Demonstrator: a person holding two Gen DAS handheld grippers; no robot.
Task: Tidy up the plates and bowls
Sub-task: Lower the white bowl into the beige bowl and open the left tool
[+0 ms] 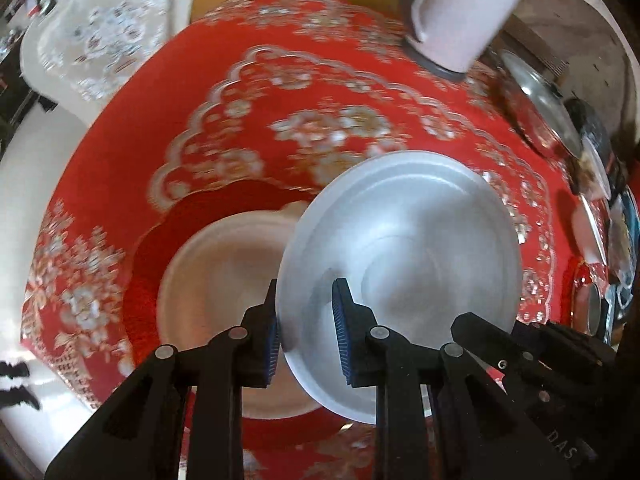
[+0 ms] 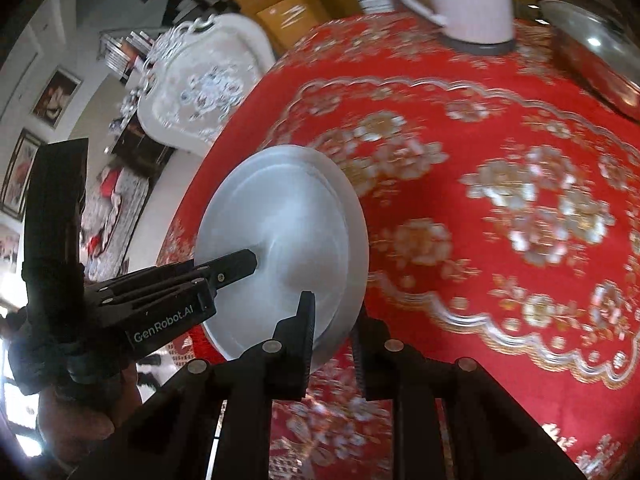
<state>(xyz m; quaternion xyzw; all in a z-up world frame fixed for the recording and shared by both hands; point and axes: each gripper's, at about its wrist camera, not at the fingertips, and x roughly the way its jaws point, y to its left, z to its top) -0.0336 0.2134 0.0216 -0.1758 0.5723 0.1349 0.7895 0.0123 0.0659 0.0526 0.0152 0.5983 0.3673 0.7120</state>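
Both tools clamp white plate (image 1: pixel 400 248) – frames blurred.

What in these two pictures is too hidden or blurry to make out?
- Cream bowl, left wrist view: the white plate and left gripper cover part of it.
- Clutter at the right edge, left wrist view: cut off, too small.
- Kettle, right wrist view: top cut off.
- Right gripper: whether it pinches the plate's rim is unclear.

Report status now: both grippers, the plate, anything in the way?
Left gripper shut on plate rim. Right gripper on same plate, grip unclear. Plate lifted, tilted. Cream bowl on table underneath.
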